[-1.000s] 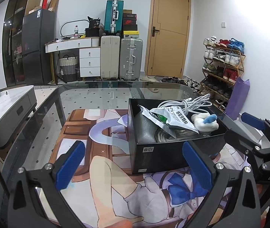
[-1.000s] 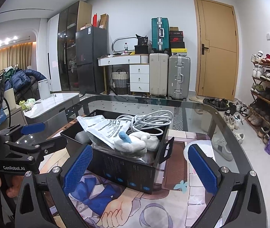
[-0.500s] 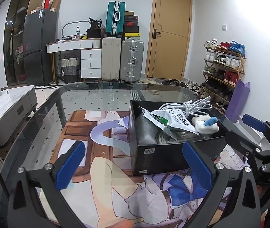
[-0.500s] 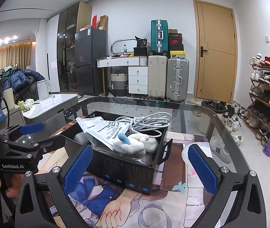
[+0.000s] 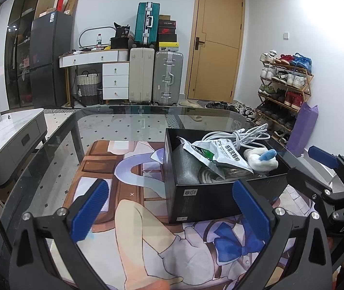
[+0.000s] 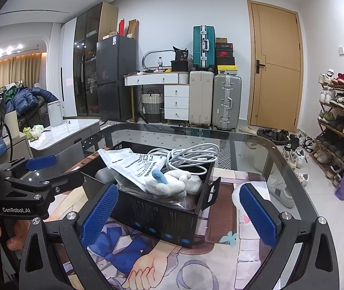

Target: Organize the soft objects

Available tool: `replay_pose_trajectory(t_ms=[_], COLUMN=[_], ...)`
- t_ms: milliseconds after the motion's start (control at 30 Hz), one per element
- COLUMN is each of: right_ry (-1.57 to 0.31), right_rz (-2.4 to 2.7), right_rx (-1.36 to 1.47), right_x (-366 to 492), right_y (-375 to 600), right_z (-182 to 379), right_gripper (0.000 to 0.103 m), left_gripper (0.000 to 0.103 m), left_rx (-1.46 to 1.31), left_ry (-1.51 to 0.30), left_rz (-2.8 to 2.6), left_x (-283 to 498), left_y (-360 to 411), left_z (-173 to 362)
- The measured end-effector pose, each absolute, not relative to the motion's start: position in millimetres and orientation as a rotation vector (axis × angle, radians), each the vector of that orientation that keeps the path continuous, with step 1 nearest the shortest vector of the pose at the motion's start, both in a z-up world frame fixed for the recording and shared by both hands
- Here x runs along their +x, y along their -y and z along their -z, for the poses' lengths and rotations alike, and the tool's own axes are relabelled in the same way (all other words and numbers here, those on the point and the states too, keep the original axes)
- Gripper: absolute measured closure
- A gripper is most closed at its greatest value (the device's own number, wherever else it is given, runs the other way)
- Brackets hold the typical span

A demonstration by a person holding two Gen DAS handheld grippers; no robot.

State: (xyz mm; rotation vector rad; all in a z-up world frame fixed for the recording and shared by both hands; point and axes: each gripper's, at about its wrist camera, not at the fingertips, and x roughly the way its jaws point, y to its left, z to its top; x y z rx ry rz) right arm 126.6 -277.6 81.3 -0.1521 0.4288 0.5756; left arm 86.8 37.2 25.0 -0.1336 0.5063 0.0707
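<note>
White plush toy (image 6: pixel 172 183) with a blue tip is lying on top of the load in the black box (image 6: pixel 162 220), at centre frame in the right wrist view. A printed bag (image 6: pixel 133 164) is sitting just to its upper left and a coiled white cable (image 6: pixel 186 154) is resting behind it. The box is standing on a printed mat (image 5: pixel 128 217) on the glass table (image 5: pixel 123 125). Right gripper (image 6: pixel 179 212) is gaping wide and empty, with the toy lying straight ahead, just past the box's near wall. Left gripper (image 5: pixel 169 207) is also spreading wide and empty; from it the toy is sitting toward the upper right, across the box. The right one looks nearer and better lined up for any reach.
</note>
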Motion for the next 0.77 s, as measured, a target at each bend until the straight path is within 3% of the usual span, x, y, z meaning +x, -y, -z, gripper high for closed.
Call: replay_pose_trajectory(t_ms=[767], right_ry=[-0.445], right_rz=[-0.591], right_rx=[-0.165], right_x=[129.7], right_y=[276.2], right_z=[-78.6], right_gripper=[0.001], left_gripper=[0.000], left_rx=[-0.134], left_ry=[-0.494], left_rz=[-0.046], left_x=[86.2], left_y=[-33.7], left_z=[-27.3])
